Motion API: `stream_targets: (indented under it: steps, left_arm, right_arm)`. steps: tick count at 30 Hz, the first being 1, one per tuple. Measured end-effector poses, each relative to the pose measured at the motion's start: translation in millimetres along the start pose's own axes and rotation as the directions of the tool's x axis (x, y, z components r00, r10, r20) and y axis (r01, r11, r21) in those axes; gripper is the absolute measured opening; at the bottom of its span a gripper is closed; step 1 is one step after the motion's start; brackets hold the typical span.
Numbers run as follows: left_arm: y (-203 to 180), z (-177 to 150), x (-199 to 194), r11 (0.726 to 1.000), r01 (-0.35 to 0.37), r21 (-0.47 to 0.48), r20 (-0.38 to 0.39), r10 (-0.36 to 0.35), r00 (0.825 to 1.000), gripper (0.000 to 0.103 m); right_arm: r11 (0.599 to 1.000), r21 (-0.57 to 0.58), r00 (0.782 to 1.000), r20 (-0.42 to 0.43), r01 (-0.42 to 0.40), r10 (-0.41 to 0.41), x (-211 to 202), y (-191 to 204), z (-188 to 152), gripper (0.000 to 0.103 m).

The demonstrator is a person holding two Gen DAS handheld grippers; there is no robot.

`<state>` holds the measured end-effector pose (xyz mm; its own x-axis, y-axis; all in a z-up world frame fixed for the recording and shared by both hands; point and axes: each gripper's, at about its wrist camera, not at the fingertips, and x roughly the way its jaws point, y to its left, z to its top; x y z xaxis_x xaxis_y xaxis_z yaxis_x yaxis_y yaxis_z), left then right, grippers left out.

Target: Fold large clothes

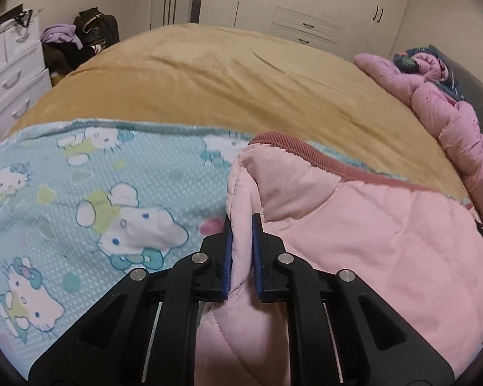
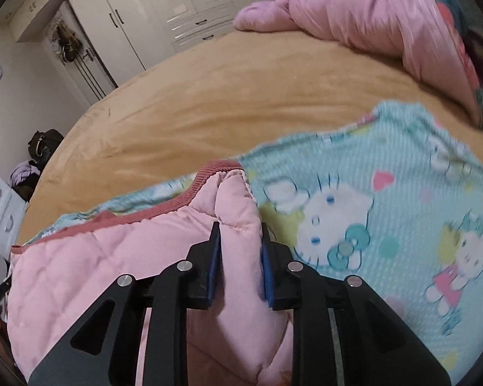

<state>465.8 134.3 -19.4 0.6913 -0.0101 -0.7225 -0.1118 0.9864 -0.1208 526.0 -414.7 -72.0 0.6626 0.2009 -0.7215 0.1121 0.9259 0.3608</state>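
A pink quilted garment [image 1: 364, 241] with a dark pink ribbed hem [image 1: 322, 160] lies over a pale blue cartoon-cat blanket [image 1: 80, 193] on the bed. My left gripper [image 1: 241, 222] is shut on a raised fold of the pink garment's edge, the fabric pinched between its blue pads. In the right wrist view my right gripper [image 2: 240, 230] is shut on a thicker bunch of the same pink garment [image 2: 112, 257] near its ribbed hem [image 2: 209, 169]. The cat blanket [image 2: 386, 225] spreads to the right of it.
A tan bedspread [image 1: 225, 80] covers the bed beyond the blanket. A second pink puffy garment [image 1: 441, 109] is heaped at the right side. White wardrobes [image 1: 306, 6] stand behind, white drawers [image 1: 6, 70] and a clothes pile [image 1: 77, 41] at the left.
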Motion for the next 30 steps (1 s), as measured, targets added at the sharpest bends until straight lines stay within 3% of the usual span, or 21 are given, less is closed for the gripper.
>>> stream_targets:
  steps: [12,17,18,20,22,23,26,28,30]
  left_arm:
    - [-3,-3,10,1.0,-0.009,0.003,-0.023,0.009,1.0,0.006]
    - [-5,-2,11,0.999,-0.021,0.024,-0.046,0.022,0.999,0.009]
    - [-6,-2,11,0.999,-0.022,0.025,-0.056,0.023,0.998,0.013]
    - [-3,-1,5,1.0,-0.024,0.007,-0.059,0.025,0.998,0.027]
    - [-1,0,-4,1.0,-0.009,-0.011,-0.056,0.008,0.998,0.064]
    - [0,0,-8,1.0,-0.003,-0.011,-0.056,0.003,0.998,0.072]
    - [4,-5,-32,1.0,0.019,0.012,-0.024,-0.019,1.0,0.08]
    - [8,-8,-48,1.0,0.025,0.003,-0.005,-0.025,1.0,0.091]
    - [13,-14,-65,0.999,0.054,-0.003,0.005,-0.054,0.999,0.093]
  right_arm:
    - [0.996,-0.013,0.995,-0.056,0.087,-0.088,14,3,-8,0.028]
    - [0.989,-0.046,0.987,-0.081,0.138,-0.141,15,6,-8,0.04]
    - [0.989,-0.049,0.986,-0.081,0.139,-0.143,14,6,-8,0.04]
    - [0.988,-0.04,0.985,-0.091,0.147,-0.15,9,4,-9,0.052]
    - [0.992,-0.021,0.986,-0.105,0.127,-0.128,2,-1,-9,0.071]
    - [0.995,-0.004,0.989,-0.108,0.098,-0.098,-5,-4,-11,0.075]
    - [1.0,-0.001,0.995,-0.104,0.004,-0.004,-31,-10,-16,0.087]
    - [0.999,-0.029,0.996,-0.082,-0.046,0.043,-54,-10,-24,0.089]
    - [0.995,-0.066,0.996,-0.063,-0.074,0.07,-77,-7,-35,0.095]
